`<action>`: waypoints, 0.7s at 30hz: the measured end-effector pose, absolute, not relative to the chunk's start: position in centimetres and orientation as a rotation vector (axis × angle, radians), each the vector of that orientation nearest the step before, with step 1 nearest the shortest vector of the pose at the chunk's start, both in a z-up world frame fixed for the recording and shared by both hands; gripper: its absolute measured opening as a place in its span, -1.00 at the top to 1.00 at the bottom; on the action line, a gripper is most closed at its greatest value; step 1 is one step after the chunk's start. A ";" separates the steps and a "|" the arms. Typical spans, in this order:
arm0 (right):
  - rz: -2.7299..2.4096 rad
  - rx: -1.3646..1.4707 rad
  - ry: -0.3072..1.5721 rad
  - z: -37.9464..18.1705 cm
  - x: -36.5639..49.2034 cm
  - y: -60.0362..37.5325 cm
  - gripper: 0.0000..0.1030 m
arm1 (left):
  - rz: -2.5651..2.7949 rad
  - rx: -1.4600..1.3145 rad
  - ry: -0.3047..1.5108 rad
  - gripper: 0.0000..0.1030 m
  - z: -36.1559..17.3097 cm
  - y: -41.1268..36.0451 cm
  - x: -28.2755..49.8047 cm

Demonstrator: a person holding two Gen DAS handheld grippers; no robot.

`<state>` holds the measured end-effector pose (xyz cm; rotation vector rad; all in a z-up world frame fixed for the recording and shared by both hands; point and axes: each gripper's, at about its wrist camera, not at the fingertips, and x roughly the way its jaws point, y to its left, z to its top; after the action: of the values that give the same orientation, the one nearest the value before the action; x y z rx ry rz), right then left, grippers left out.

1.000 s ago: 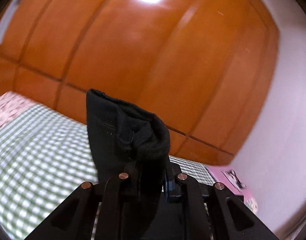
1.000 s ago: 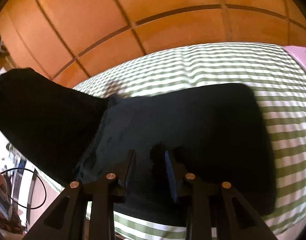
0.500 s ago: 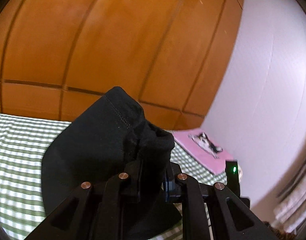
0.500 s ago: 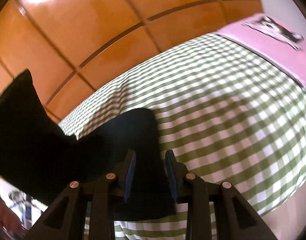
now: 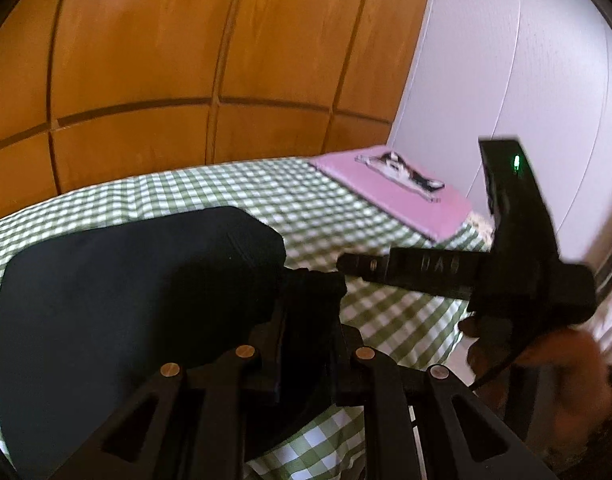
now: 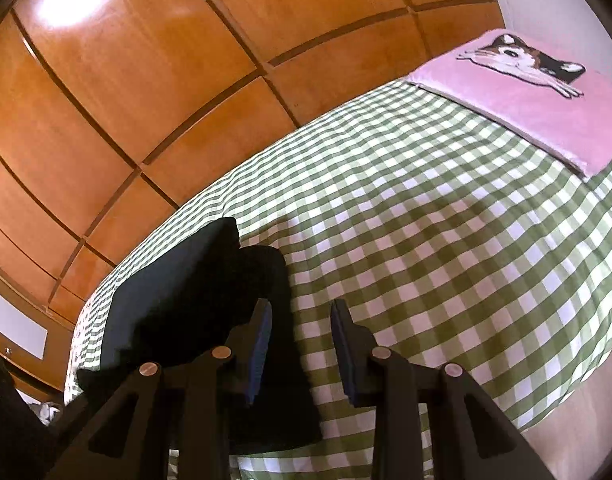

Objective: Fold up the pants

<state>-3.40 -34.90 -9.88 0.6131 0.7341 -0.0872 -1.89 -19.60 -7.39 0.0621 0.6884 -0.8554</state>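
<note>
Black pants [image 5: 118, 280] lie folded over on the green-checked bed [image 5: 234, 188]. My left gripper [image 5: 306, 312] is low over their right end, shut on a bunched fold of the black cloth. My right gripper [image 5: 346, 265] shows from the side just beyond that bunch, with a hand [image 5: 566, 360] holding it. In the right wrist view the right gripper [image 6: 300, 336] stands open. Its pads are apart, with checked sheet [image 6: 426, 240] showing between the tips. The pants [image 6: 178, 292] lie to its left, and their edge runs under the left finger [image 6: 262, 340].
A pink cat-print pillow [image 6: 538, 92] lies at the far right end of the bed, also seen in the left wrist view [image 5: 394, 188]. Orange wood panelling [image 5: 186, 60] stands behind the bed. A white wall [image 5: 506, 80] closes the right side. The bed edge drops off at lower right.
My left gripper swung right and down, carrying the cloth over onto the pants on the bed. The right gripper slid right, and the cloth that lay across its jaws now lies beside them.
</note>
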 end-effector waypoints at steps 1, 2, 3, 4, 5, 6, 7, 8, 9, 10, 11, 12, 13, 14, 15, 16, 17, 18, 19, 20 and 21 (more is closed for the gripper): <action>-0.088 0.621 0.737 -10.0 -3.4 -35.0 0.40 | -0.855 0.071 0.697 0.70 -7.9 -19.7 -1.9; -0.089 0.626 0.740 -10.2 -3.3 -35.0 0.40 | -0.855 0.083 0.707 0.70 -8.4 -19.9 -2.1; -0.091 0.626 0.743 -10.3 -3.2 -35.0 0.40 | -0.859 0.100 0.720 0.68 -9.2 -19.9 -2.8; -0.092 0.624 0.745 -10.4 -3.2 -34.9 0.40 | -0.863 0.112 0.728 0.67 -9.6 -20.4 -2.9; -0.091 0.620 0.746 -10.5 -3.2 -34.8 0.40 | -0.867 0.134 0.735 0.65 -10.4 -21.1 -2.9; -0.089 0.616 0.747 -10.5 -3.1 -34.7 0.40 | -0.868 0.160 0.734 0.64 -10.9 -21.5 -3.0; -0.085 0.612 0.745 -10.4 -3.1 -34.6 0.40 | -0.866 0.188 0.724 0.64 -11.3 -21.9 -3.3; -0.082 0.610 0.744 -10.4 -3.1 -34.4 0.40 | -0.870 0.213 0.707 0.57 -11.4 -22.0 -3.7; -0.077 0.605 0.742 -10.3 -3.1 -34.3 0.40 | -0.884 0.221 0.702 0.44 -11.3 -22.0 -4.0; -0.074 0.601 0.739 -10.2 -3.1 -34.2 0.40 | -0.910 0.215 0.710 0.35 -11.1 -22.0 -4.1; -0.069 0.598 0.732 -10.0 -3.2 -34.1 0.41 | -0.949 0.192 0.728 0.22 -10.8 -21.7 -4.2; -0.061 0.597 0.726 -9.9 -3.2 -34.1 0.41 | -0.980 0.166 0.744 0.19 -10.5 -21.4 -4.3; -0.050 0.600 0.720 -9.7 -3.3 -34.0 0.40 | -1.014 0.129 0.759 0.18 -9.9 -20.7 -4.5; -0.033 0.607 0.710 -9.6 -3.4 -34.0 0.40 | -1.030 0.109 0.759 0.14 -9.5 -20.1 -4.6; -0.007 0.618 0.701 -9.4 -3.4 -33.8 0.39 | -1.041 0.090 0.745 0.12 -8.9 -19.4 -4.7; 0.009 0.623 0.699 -9.3 -3.4 -33.7 0.36 | -1.037 0.077 0.719 0.08 -8.1 -18.5 -4.8; 0.035 0.628 0.698 -9.2 -3.4 -33.4 0.32 | -1.014 0.069 0.683 -0.01 -7.3 -17.4 -4.7; 0.070 0.635 0.698 -9.2 -3.3 -33.0 0.32 | -0.985 0.061 0.655 -0.11 -6.7 -16.4 -4.5; 0.104 0.640 0.698 -9.3 -3.1 -32.6 0.31 | -0.936 0.045 0.626 -0.14 -5.9 -14.8 -4.0; 0.128 0.638 0.701 -9.4 -2.9 -32.1 0.31 | -0.902 0.032 0.613 -0.18 -5.6 -13.8 -3.4; 0.143 0.633 0.707 -9.6 -2.8 -31.8 0.31 | -0.849 0.014 0.604 -0.19 -5.2 -12.3 -2.6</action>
<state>-2.76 -31.79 -9.65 0.6335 0.7066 0.1427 -2.57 -12.28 -5.21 0.0140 0.6043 -0.8489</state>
